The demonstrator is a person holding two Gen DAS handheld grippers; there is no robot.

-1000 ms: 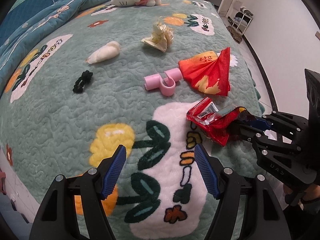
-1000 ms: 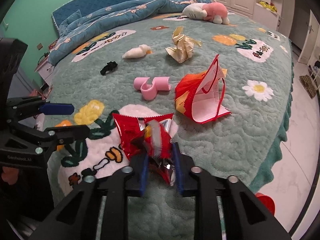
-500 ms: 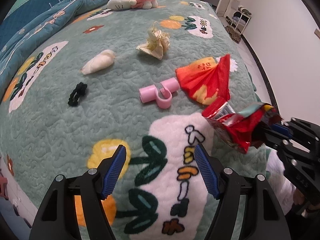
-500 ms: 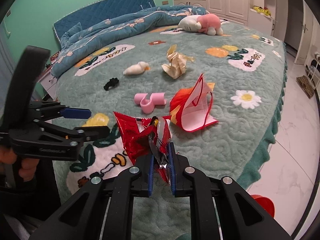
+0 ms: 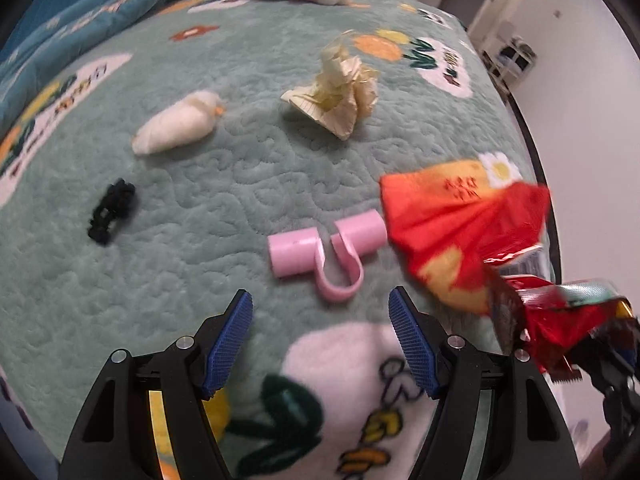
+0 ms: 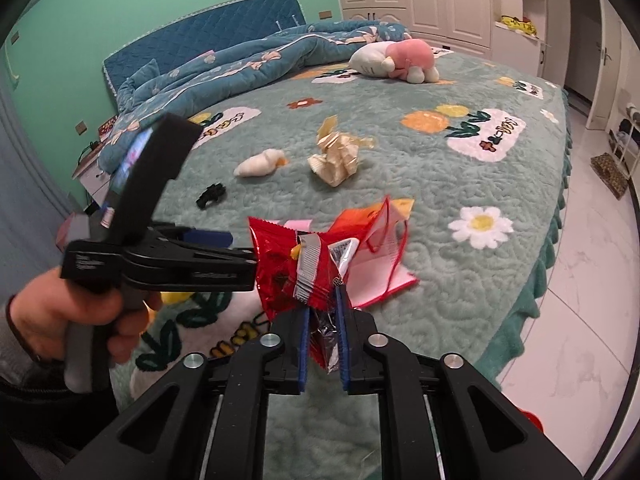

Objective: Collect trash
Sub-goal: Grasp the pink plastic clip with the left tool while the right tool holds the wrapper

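No brand, word or number is legible in either view. The orange-red bag (image 5: 452, 216) carries small red characters, too blurred to read. The red snack wrapper (image 6: 296, 268) shows a barcode strip, digits unresolved. White patches on the bedspread (image 6: 400, 184) beside it bear stylised, undecipherable lettering.

The right claw (image 6: 323, 344) has lifted the red wrapper (image 6: 296, 268) (crumpled) off the bedspread (image 6: 440, 184).

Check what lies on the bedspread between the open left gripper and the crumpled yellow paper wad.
In the left wrist view, the pink plastic tube clip lies between the left gripper and the crumpled yellow paper wad.
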